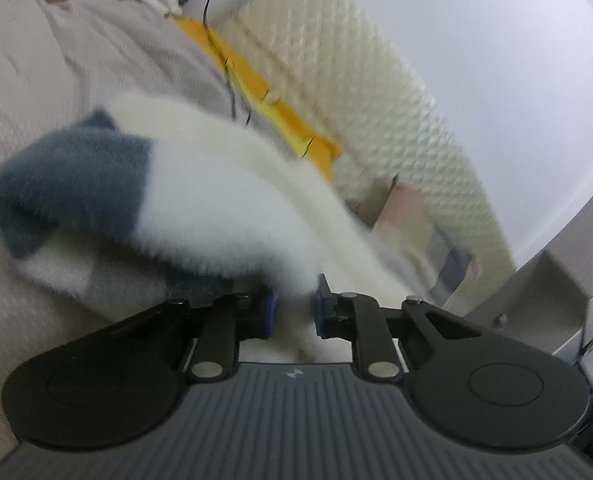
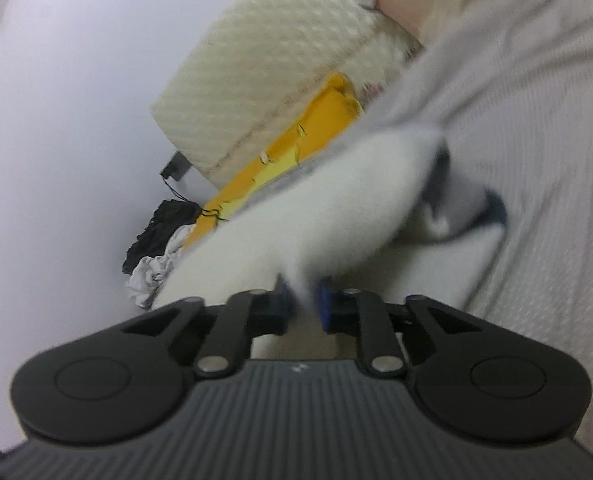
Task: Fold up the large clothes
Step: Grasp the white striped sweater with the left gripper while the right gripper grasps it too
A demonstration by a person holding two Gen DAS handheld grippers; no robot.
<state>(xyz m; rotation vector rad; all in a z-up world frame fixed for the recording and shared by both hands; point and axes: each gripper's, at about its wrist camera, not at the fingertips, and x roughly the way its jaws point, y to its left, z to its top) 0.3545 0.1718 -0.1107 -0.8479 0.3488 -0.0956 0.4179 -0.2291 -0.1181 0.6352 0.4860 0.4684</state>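
fleece garment (image 1: 224, 200) pinched by both near-level tongs (image 1: 294, 312) (image 2: 304, 306).

A big fluffy white jumper (image 1: 224, 200) with a dark blue sleeve end (image 1: 68, 184) is bunched up on the pale bed cover (image 1: 28, 92), blurry.

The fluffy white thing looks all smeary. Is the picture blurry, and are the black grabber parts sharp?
Left wrist view: the fluffy white garment is smeared with blur, the left gripper sharp. Right wrist view: same blurred garment, right gripper crisp; walls curve from the fisheye lens.
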